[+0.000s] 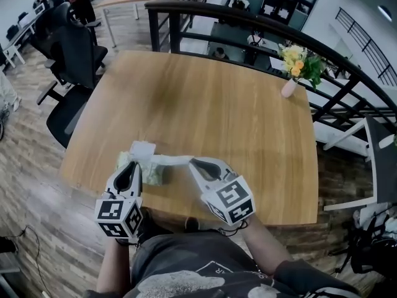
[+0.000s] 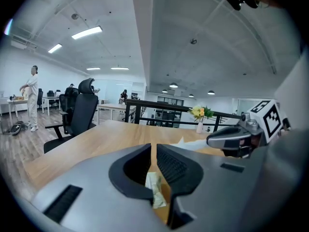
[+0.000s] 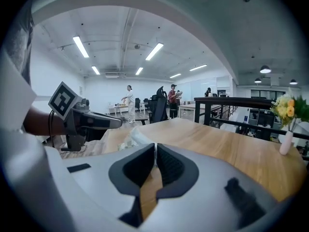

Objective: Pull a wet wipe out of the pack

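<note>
Wet wipe [image 1: 173, 161] runs taut and level between the grippers, by the surface's [image 1: 217, 104] near edge. The right gripper [image 1: 195, 162] has its jaws closed on the free end, while the left gripper [image 1: 133, 166] clamps the pack [image 1: 151, 172]. Any further pull should go rightward, along the wipe's length.

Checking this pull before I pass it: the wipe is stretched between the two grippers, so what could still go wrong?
1. The left gripper pinches only a small bit of the pack, so it could slip out as the right gripper draws the wet wipe taut.
2. The wipe is stretched into a narrow band and might tear.
3. All this is near the table's front edge, so a dropped pack may fall off.
</note>
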Available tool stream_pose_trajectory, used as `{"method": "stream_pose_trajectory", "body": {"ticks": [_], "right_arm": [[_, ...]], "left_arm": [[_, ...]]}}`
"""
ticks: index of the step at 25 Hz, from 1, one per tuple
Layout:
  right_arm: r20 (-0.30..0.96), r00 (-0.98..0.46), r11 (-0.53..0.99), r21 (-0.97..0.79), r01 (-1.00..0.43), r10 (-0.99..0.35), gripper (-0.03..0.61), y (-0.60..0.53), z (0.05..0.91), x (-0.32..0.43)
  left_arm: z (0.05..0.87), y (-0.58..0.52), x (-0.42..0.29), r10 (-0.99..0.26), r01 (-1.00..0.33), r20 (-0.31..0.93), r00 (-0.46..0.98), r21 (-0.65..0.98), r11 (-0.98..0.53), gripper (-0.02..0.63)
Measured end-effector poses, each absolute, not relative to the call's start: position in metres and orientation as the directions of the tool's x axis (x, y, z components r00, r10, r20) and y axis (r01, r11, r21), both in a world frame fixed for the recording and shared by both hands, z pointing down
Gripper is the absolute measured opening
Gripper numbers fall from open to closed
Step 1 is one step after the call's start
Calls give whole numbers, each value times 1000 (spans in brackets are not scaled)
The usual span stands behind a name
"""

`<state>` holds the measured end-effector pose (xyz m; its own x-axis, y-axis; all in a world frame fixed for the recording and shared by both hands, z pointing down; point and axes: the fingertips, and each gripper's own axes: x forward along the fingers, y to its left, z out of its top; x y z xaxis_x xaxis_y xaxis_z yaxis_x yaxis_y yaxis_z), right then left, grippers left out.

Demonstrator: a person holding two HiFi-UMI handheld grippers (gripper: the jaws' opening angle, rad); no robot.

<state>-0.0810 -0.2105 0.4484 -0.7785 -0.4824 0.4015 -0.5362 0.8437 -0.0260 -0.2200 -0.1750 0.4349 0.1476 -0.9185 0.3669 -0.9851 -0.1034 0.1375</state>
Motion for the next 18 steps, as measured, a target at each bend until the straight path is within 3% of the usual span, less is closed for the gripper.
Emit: {"method": "stream_pose_trajectory", "body": {"ticks": [18], "right_arm": [[403, -749, 814, -16, -580, -526, 32, -210, 444, -44]], "left_arm": [[437, -165, -196, -904, -985, 396, 161, 117, -124, 23]]}}
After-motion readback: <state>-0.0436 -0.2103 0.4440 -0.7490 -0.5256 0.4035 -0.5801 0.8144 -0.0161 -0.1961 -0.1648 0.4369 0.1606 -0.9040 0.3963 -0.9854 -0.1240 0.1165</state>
